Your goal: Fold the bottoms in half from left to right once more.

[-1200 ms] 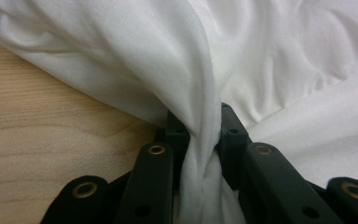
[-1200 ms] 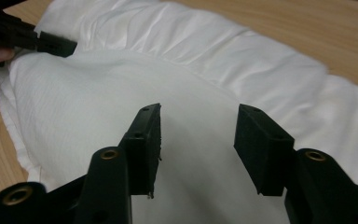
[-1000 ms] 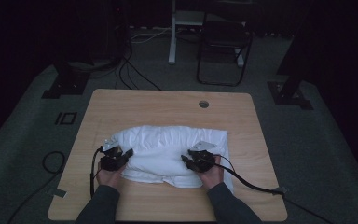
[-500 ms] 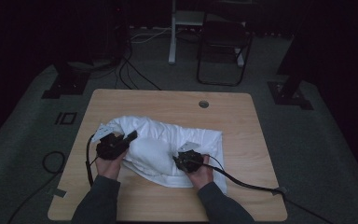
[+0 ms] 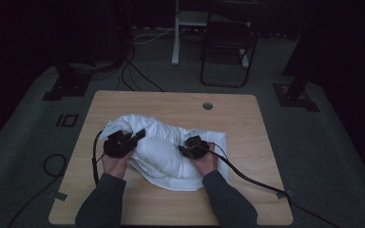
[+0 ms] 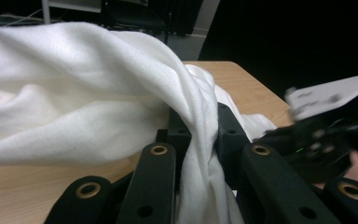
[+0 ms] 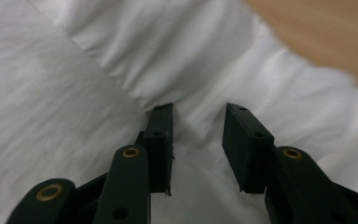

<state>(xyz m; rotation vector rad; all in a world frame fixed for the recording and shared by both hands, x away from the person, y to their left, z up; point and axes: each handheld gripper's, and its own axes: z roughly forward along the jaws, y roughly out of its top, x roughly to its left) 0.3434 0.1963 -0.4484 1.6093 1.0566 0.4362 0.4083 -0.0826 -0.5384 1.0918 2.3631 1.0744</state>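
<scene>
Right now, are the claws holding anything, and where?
The left claw pinches a bunched fold of the white cloth. The right claw is open, with cloth between its jaws but not squeezed.

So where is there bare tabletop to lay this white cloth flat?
Bare wood runs along the table's far edge around the round hole, down the right side, and along the near edge between the sleeves. The middle is crowded by the white cloth and both grippers.

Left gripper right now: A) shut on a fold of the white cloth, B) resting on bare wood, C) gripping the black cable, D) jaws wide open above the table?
A: in the left gripper view the left gripper has a fold of the white cloth pinched between its jaws.
</scene>
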